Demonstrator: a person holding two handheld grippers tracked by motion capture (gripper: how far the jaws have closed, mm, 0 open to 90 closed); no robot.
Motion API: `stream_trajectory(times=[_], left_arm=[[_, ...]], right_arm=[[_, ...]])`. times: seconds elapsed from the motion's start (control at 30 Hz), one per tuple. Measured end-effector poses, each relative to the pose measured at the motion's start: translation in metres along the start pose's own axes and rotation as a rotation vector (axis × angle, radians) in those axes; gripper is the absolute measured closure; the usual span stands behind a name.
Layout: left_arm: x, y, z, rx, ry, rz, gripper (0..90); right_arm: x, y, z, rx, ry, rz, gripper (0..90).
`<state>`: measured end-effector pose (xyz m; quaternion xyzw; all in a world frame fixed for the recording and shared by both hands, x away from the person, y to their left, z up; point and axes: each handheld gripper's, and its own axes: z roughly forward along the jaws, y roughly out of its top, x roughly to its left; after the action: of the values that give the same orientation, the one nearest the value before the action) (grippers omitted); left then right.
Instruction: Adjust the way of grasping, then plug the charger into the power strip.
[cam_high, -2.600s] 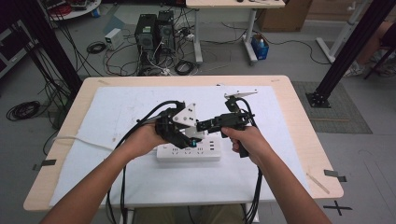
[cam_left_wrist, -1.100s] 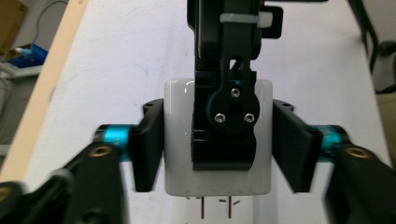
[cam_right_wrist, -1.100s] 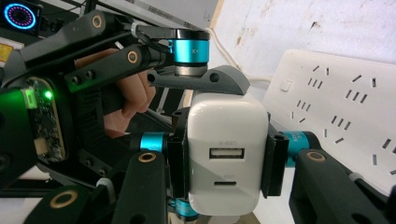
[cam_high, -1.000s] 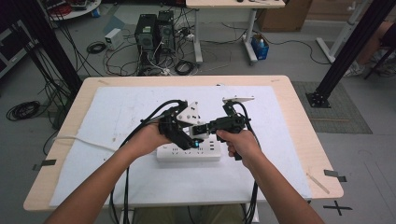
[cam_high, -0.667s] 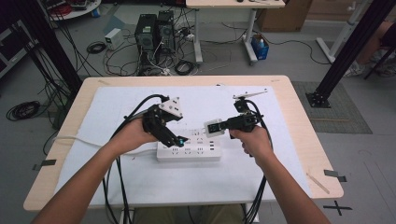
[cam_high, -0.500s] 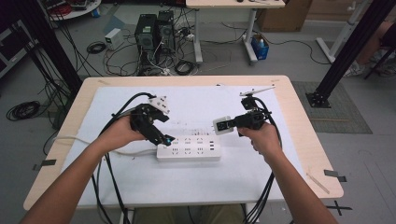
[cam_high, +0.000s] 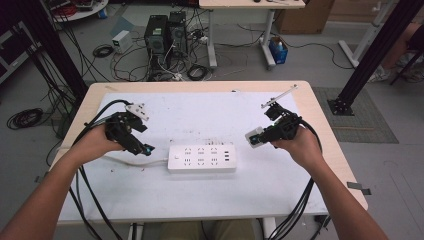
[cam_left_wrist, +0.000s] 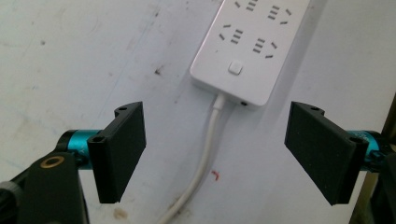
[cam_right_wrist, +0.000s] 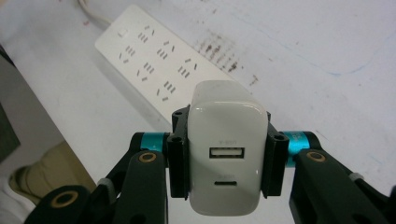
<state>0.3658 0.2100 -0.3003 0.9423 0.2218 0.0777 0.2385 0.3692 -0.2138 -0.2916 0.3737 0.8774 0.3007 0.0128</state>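
The right tool (cam_high: 256, 136) is clamped on a white charger (cam_right_wrist: 228, 168), its two black jaws pressing the charger's flat sides. In the right gripper view the charger's end face with two ports looks back at the camera, and its body points away toward the surface (cam_high: 200, 200). In the high view this tool hangs above the surface near its right edge, with the charger held clear of it, off the right end of the power strip (cam_high: 201, 158) and well apart from it.

The left tool (cam_left_wrist: 215, 154) is open with nothing between its jaws; they have just been opening wider. In the left gripper view the strip's cable (cam_left_wrist: 205, 158) runs between the two pads without touching either, and the strip's end with its switch (cam_left_wrist: 235, 68) lies just beyond them. In the high view the left tool (cam_high: 146, 148) sits low over the surface toward the left edge, beside the strip's left end.

The strip lies flat near the middle of the surface, sockets up, its long side along the front edge.
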Motion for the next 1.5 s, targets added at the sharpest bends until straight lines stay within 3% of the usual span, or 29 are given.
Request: stream_trajectory(times=[0.13,0.23,0.33,0.5,0.63,0.73,0.83,1.0,1.17,1.33,1.43,1.47,1.5], left_arm=[[0.004,-0.012,-0.004,0.014,0.016,-0.02,20.7],[0.005,-0.017,-0.007,0.012,0.073,-0.035,20.7],[0.005,-0.02,-0.01,-0.004,0.1,-0.053,20.7],[0.002,-0.02,-0.012,-0.026,0.046,-0.049,20.7],[-0.001,-0.02,-0.011,0.007,0.012,-0.029,20.7],[-0.002,-0.023,-0.009,0.037,0.002,0.012,20.7],[0.0,-0.026,-0.008,0.058,-0.013,0.012,20.7],[0.001,-0.03,-0.005,0.09,-0.001,0.011,20.7],[0.0,-0.033,-0.004,0.088,0.012,-0.017,20.7],[-0.005,-0.035,-0.005,0.081,0.024,-0.015,20.7],[-0.009,-0.038,-0.003,0.085,0.012,0.003,20.7],[-0.01,-0.039,-0.003,0.086,0.008,0.006,20.7],[-0.011,-0.04,-0.002,0.086,0.007,0.006,20.7]], right_arm=[[0.001,0.0,-0.007,0.025,-0.013,-0.024,62.1],[-0.001,-0.002,-0.013,0.033,-0.031,-0.027,62.0],[-0.002,-0.006,-0.019,0.017,-0.038,-0.023,62.0],[0.001,-0.009,-0.022,0.015,-0.046,-0.044,62.0],[0.004,-0.009,-0.021,0.018,-0.045,-0.07,62.0],[0.006,-0.008,-0.019,0.031,-0.044,-0.091,62.0],[0.008,-0.006,-0.016,0.041,-0.036,-0.109,62.0],[0.009,-0.002,-0.013,0.04,-0.035,-0.128,62.0],[0.01,0.008,-0.005,0.047,-0.027,-0.186,62.0],[0.013,0.017,0.003,0.055,-0.009,-0.24,62.0],[0.018,0.025,0.016,0.09,0.006,-0.348,62.0],[0.018,0.025,0.016,0.09,0.006,-0.348,62.0],[0.021,0.029,0.024,0.131,0.002,-0.375,62.0]])
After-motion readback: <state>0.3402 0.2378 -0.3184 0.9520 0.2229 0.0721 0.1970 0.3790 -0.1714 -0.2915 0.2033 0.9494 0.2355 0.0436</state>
